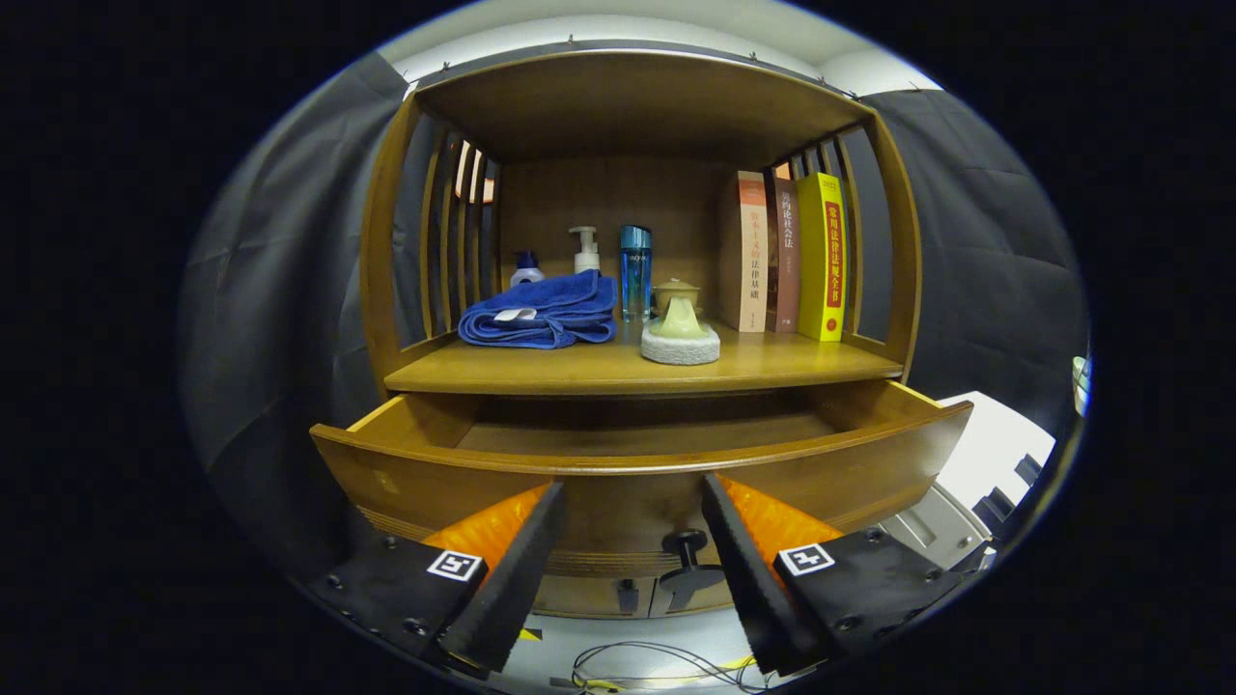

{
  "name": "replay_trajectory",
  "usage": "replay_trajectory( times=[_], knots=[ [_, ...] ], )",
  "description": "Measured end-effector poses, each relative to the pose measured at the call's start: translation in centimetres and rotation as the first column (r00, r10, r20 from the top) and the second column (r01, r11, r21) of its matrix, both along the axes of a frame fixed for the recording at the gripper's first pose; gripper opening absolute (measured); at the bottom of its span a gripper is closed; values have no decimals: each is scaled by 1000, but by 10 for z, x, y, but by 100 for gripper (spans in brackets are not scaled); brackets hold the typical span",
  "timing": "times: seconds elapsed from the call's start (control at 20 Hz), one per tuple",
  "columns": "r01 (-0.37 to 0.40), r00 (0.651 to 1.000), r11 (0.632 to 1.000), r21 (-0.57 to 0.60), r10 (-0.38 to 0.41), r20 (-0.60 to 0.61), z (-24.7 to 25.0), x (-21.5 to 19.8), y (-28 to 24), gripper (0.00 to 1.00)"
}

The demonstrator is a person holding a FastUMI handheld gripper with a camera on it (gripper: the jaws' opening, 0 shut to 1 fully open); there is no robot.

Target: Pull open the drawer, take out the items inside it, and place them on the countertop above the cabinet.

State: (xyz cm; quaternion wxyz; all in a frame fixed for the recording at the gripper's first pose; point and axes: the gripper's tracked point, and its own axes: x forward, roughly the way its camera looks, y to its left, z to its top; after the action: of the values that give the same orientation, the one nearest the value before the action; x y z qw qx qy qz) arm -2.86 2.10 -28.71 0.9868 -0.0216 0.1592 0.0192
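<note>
The wooden drawer (637, 473) stands pulled out below the countertop (599, 372) of the cabinet. What shows of its inside is bare wood; the front wall hides the near part. My gripper (632, 497) is open just in front of the drawer's front panel, nothing between its fingers. The dark drawer knob (688, 545) sits low between the fingers, nearer the right one. On the countertop lie a folded blue towel (543, 311) and a pale sponge-like pad (681, 340) with a small lidded cup (676, 291) behind it.
At the back of the shelf stand a pump bottle (585, 251), a blue bottle (634, 270), a small bottle (525, 268), and three books (784, 256) at the right. Slatted sides and a top board enclose the shelf. Cables (637, 666) lie on the floor below.
</note>
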Motion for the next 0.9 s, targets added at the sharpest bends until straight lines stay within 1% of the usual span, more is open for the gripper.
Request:
replay_trajectory(
  times=[0.2,0.45,0.65,0.75,0.9],
  knots=[
    [17,1000,999,49,-16,-11,-7,24,0,96],
    [13,1000,1000,20,-13,-16,-12,51,2,96],
    [32,999,998,50,-31,-37,-27,73,6,96],
    [35,999,999,26,-34,-37,-27,80,8,96],
    [-6,999,999,-39,4,-32,-27,86,13,95]
  ],
)
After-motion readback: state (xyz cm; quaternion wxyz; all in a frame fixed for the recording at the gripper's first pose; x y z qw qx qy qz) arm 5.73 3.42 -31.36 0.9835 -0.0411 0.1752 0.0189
